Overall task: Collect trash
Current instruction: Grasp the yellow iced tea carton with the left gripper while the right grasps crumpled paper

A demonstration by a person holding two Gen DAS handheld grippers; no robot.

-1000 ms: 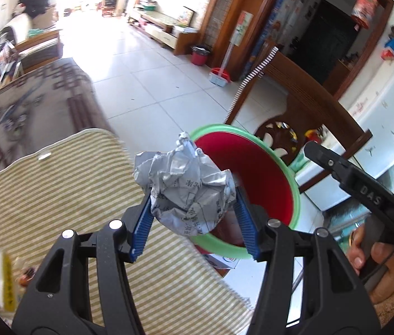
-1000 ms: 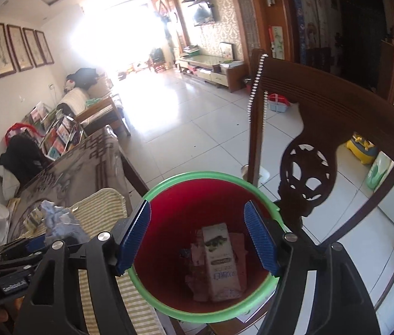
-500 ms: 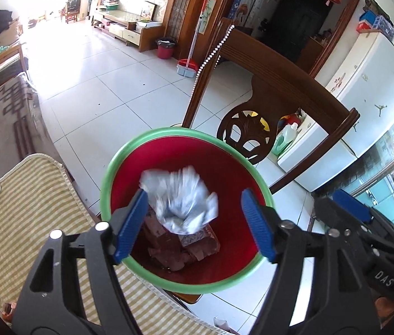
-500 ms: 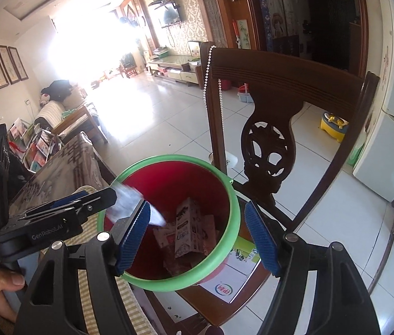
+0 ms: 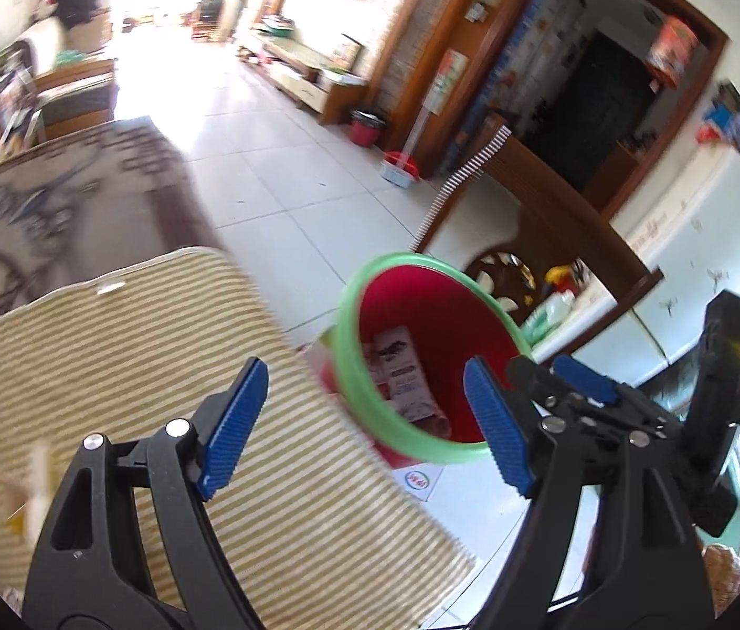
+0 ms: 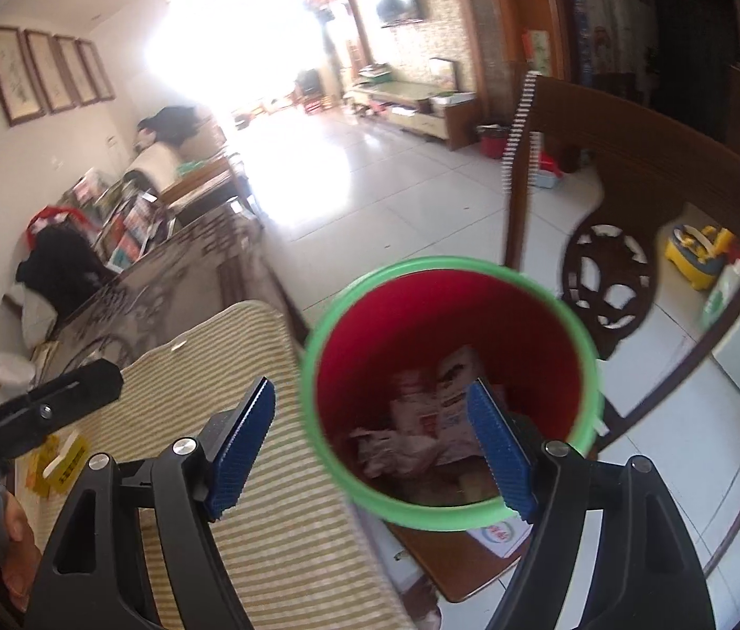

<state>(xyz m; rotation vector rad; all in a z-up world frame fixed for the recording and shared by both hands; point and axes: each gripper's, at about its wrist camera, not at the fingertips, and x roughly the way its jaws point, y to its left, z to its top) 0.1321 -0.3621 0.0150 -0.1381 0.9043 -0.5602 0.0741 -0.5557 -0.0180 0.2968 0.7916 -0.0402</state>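
A red bin with a green rim (image 5: pixel 359 388) (image 6: pixel 317 420) stands on a chair seat beside the table. It holds cartons (image 5: pixel 401 373) and crumpled paper (image 6: pixel 401 451). My left gripper (image 5: pixel 365 425) is open and empty, over the table edge just left of the bin. My right gripper (image 6: pixel 375 446) is open and empty, above the bin's near rim. The right gripper also shows in the left wrist view (image 5: pixel 580 383), and the left one in the right wrist view (image 6: pixel 39 409).
A striped green-and-cream cloth (image 5: pixel 107 346) (image 6: pixel 275 525) covers the table. A yellow packet (image 6: pixel 60 464) lies on it at the left. A dark wooden chair back (image 6: pixel 627 157) rises behind the bin. A white fridge (image 5: pixel 695 241) stands at the right.
My left gripper opened and dropped the crumpled paper ball into the bin, then drew back left over the table. My right gripper stayed open over the bin.
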